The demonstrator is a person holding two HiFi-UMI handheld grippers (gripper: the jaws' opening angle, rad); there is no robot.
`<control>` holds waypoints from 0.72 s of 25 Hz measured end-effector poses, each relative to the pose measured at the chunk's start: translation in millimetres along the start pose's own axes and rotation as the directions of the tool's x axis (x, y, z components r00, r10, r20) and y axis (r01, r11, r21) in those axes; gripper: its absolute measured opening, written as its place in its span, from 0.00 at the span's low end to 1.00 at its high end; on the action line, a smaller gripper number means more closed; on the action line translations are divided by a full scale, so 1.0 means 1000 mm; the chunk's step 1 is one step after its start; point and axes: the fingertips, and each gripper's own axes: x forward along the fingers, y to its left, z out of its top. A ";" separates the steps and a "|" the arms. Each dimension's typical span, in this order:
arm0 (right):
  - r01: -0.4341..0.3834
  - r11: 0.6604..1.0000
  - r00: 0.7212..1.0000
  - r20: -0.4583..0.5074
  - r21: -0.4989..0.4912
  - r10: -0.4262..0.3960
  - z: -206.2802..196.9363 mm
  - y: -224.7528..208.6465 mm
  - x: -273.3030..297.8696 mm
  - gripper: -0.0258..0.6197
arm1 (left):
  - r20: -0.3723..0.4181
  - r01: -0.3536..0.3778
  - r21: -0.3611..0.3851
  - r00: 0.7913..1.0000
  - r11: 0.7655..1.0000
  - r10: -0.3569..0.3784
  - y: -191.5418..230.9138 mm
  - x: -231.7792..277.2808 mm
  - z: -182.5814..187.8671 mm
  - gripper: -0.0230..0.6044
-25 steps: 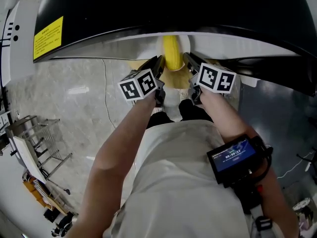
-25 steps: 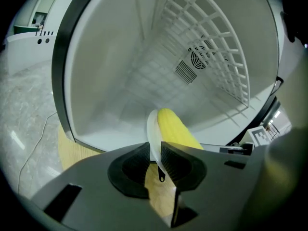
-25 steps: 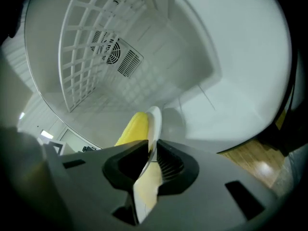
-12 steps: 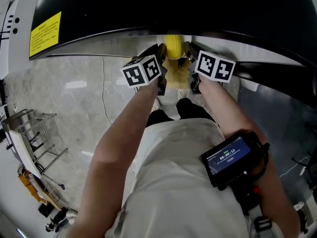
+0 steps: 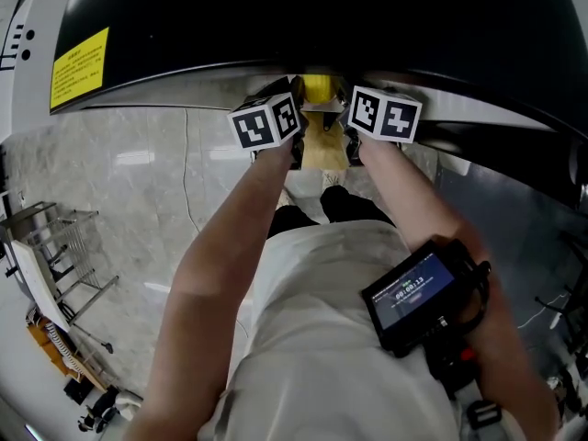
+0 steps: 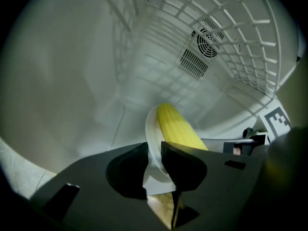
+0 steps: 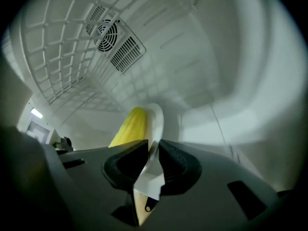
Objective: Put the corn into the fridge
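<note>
The corn (image 5: pixel 318 86) on its plate (image 6: pixel 152 134) has gone deeper into the fridge (image 6: pixel 72 71).

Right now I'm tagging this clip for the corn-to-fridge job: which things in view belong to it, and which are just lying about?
Part of the job: corn, lying on the white plate; left gripper and right gripper, each shut on that plate's rim; fridge, its white inside ahead.
Just about: wire rack on the floor; yellow label; wrist screen.
</note>
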 end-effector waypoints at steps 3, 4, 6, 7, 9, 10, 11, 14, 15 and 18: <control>0.018 0.999 1.000 -0.018 -0.030 -0.018 0.001 -0.004 0.001 0.12 | -0.008 -0.014 0.016 1.000 1.000 0.014 -0.001 0.004 -0.001 0.14; 0.025 0.999 0.999 -0.023 -0.039 -0.026 0.001 -0.005 0.001 0.12 | -0.012 -0.017 0.021 1.000 1.000 0.017 -0.002 0.006 -0.002 0.14; 0.036 0.998 0.999 -0.032 -0.050 -0.038 0.001 -0.007 0.000 0.12 | -0.020 -0.021 0.029 1.000 0.999 0.021 -0.003 0.008 -0.003 0.14; 0.038 0.998 0.999 -0.036 -0.055 -0.040 0.001 -0.007 0.000 0.12 | -0.024 -0.024 0.032 0.999 0.999 0.025 -0.003 0.008 -0.004 0.14; 0.036 0.997 0.998 -0.041 -0.063 -0.039 0.001 -0.006 0.000 0.12 | -0.030 -0.040 0.042 0.999 0.998 0.041 -0.002 0.009 -0.004 0.15; 0.036 0.997 0.998 -0.043 -0.068 -0.039 0.001 -0.005 0.001 0.12 | -0.034 -0.050 0.052 0.998 0.997 0.051 -0.001 0.009 -0.005 0.15; 0.037 0.997 0.998 -0.046 -0.073 -0.040 0.000 -0.005 0.001 0.12 | -0.036 -0.059 0.063 0.997 0.996 0.061 0.000 0.009 -0.006 0.15; 0.045 0.995 0.997 -0.055 -0.087 -0.050 -0.001 -0.006 0.002 0.13 | -0.039 -0.071 0.086 0.996 0.994 0.074 0.000 0.010 -0.006 0.15; 0.048 0.994 0.997 -0.059 -0.094 -0.053 -0.001 -0.006 0.003 0.13 | -0.039 -0.070 0.088 0.997 0.994 0.073 0.000 0.010 -0.006 0.15; 0.047 0.993 0.996 -0.065 -0.110 -0.054 0.000 -0.004 0.005 0.13 | -0.035 -0.066 0.096 0.997 0.993 0.070 0.002 0.010 -0.005 0.15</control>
